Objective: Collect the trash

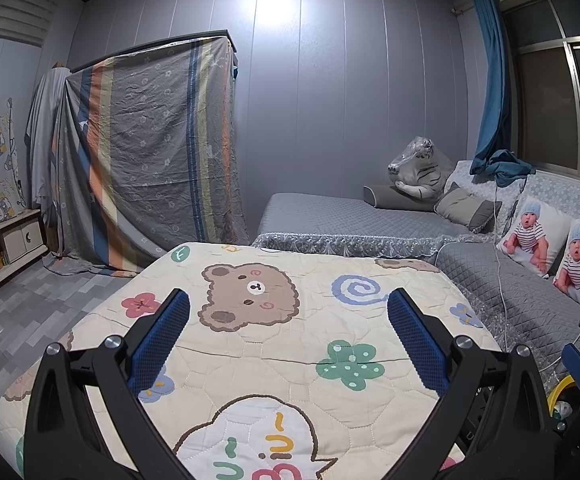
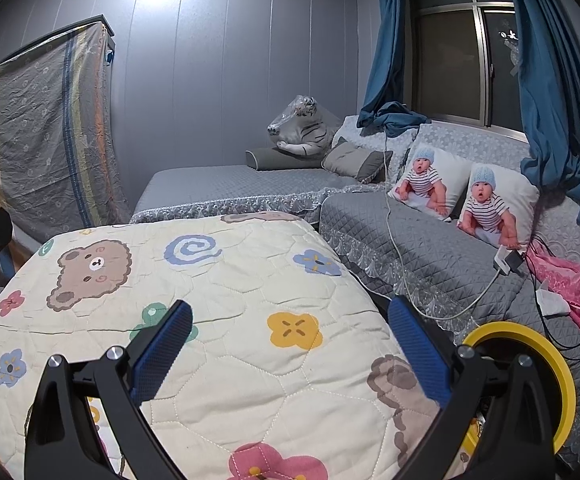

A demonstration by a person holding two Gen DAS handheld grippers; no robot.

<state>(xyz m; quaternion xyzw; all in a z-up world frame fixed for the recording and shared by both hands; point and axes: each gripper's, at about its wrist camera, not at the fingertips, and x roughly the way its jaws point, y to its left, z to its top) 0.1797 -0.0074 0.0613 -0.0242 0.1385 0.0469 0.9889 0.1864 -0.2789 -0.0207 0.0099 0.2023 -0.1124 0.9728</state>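
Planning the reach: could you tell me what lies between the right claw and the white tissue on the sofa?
Right wrist view: the yellow-rimmed bin and a white cable lie between the right claw and the white tissue.

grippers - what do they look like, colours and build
Both match. The left gripper and right gripper each have a black plastic frame of angled arms joined by round silver bolts. Each carries two flat fingers faced with blue textured pads. No cables, markings, hands or sleeves show on them.
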